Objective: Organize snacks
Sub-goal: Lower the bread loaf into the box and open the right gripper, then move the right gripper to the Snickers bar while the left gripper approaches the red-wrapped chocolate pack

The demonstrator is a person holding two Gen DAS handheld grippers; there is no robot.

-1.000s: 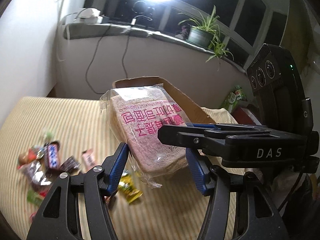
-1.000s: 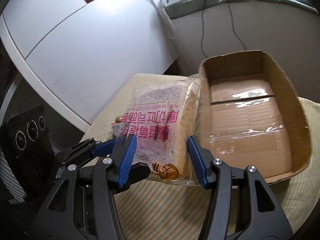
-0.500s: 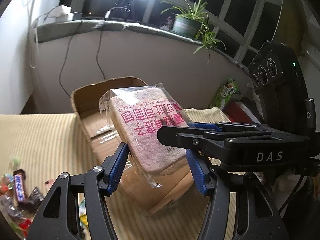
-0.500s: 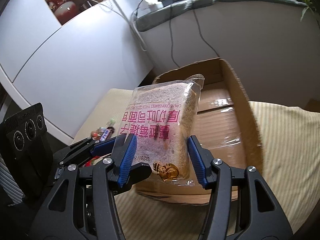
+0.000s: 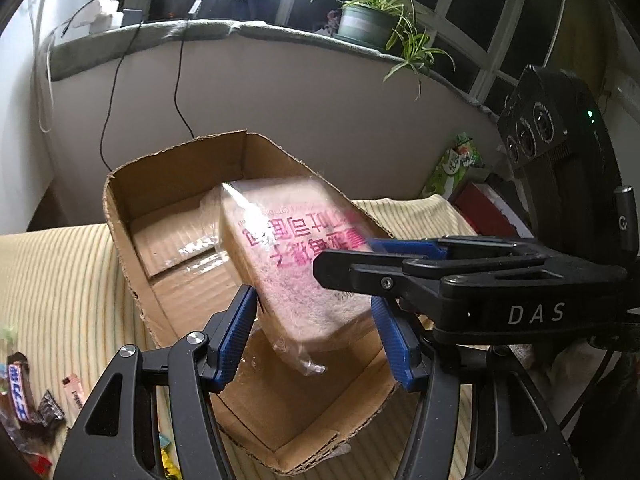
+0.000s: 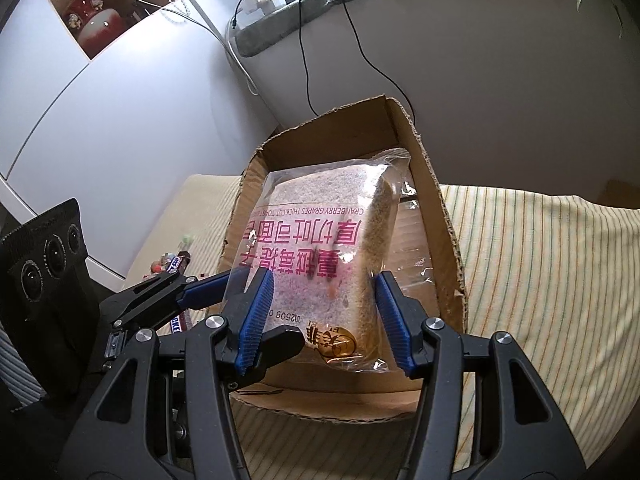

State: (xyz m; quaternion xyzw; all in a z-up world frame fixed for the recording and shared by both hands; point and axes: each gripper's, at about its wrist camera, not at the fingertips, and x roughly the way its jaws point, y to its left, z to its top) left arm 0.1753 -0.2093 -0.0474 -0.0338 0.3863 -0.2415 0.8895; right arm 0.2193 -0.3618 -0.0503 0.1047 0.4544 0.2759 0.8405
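Clear-wrapped bread loaf with pink lettering point(image 6: 320, 256), long axis pointing away into the open brown cardboard box point(image 5: 132, 232), is clamped by both left claw point(image 5: 314, 334) and right claw point(image 6: 324, 316). Loose candy wrappers point(image 5: 24, 396) lie lower left.

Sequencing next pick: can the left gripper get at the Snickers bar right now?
Probably not yet. The left gripper is shut on the bread bag over the cardboard box, with the right gripper. The Snickers bar lies uncovered on the cloth beside the box; release first.
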